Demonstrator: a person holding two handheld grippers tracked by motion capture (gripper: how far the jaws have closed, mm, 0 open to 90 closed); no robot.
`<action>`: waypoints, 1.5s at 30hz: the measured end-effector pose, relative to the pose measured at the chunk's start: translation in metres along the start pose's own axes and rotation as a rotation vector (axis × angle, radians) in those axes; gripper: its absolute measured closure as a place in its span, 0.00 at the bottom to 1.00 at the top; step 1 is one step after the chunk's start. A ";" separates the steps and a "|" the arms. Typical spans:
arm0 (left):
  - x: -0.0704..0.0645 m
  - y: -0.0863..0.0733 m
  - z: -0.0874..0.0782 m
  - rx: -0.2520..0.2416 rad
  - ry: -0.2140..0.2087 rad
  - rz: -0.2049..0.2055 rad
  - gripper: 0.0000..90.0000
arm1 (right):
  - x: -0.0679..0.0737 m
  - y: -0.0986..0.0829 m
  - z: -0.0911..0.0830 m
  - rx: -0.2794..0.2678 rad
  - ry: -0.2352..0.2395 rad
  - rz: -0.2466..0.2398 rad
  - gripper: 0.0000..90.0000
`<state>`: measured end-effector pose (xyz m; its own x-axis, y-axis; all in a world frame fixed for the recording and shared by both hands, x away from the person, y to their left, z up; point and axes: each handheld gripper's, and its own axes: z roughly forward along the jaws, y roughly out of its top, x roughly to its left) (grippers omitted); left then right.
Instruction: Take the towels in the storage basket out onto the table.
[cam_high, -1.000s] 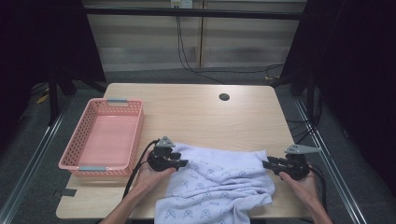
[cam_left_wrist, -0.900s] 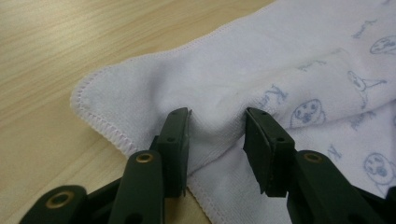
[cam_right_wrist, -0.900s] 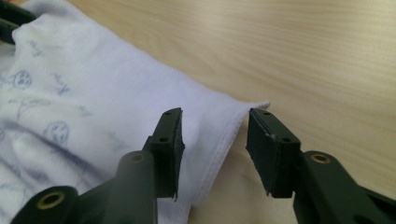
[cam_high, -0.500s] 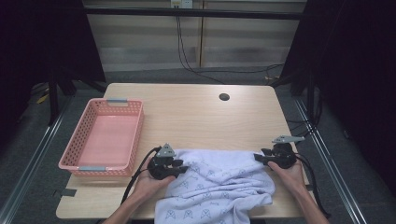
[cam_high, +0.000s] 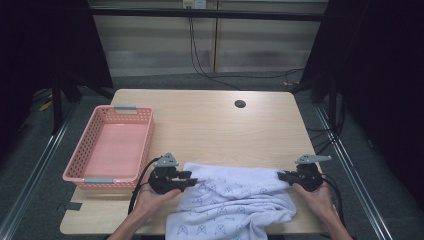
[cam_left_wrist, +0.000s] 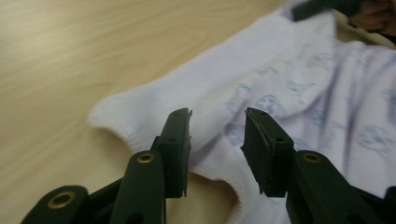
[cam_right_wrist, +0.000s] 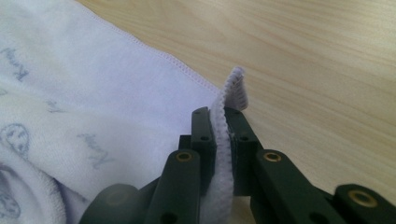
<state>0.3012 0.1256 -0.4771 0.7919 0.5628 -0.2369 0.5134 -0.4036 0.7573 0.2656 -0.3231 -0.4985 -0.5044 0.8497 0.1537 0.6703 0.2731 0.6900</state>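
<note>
A white towel (cam_high: 235, 200) with a pale blue print lies rumpled at the table's front edge, part of it hanging over. My left gripper (cam_high: 190, 181) rests at the towel's left corner, open. In the left gripper view its jaws straddle the hemmed corner of the towel (cam_left_wrist: 219, 102) with a clear gap between them (cam_left_wrist: 217, 140). My right gripper (cam_high: 281, 176) sits at the towel's right corner. In the right gripper view it is shut (cam_right_wrist: 218, 122) on the towel's edge (cam_right_wrist: 140, 93), and the hem pokes up between the jaws.
A pink plastic basket (cam_high: 80, 167) stands empty at the table's left. A round cable hole (cam_high: 240, 104) is at the far middle of the wooden table (cam_high: 210, 125). Metal rails and dark floor surround the table.
The right gripper moved in leftward from the table's right edge and closed on the towel's right corner. The towel's far edge now lies stretched straighter between the two grippers. The left gripper barely shifted.
</note>
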 end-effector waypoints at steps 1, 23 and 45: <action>0.001 0.002 0.004 0.000 -0.006 -0.004 0.61 | -0.001 -0.001 0.000 -0.004 0.003 -0.001 0.94; 0.033 0.010 0.045 0.027 0.085 -0.088 0.47 | -0.005 -0.003 -0.012 -0.070 0.049 0.022 0.93; 0.015 0.063 -0.043 -0.257 0.000 0.001 0.92 | 0.001 0.060 -0.076 -0.366 0.100 0.011 0.95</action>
<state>0.3312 0.1394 -0.4071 0.7923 0.5628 -0.2358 0.4116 -0.2076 0.8874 0.2643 -0.3403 -0.4030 -0.5609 0.7986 0.2182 0.4462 0.0696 0.8922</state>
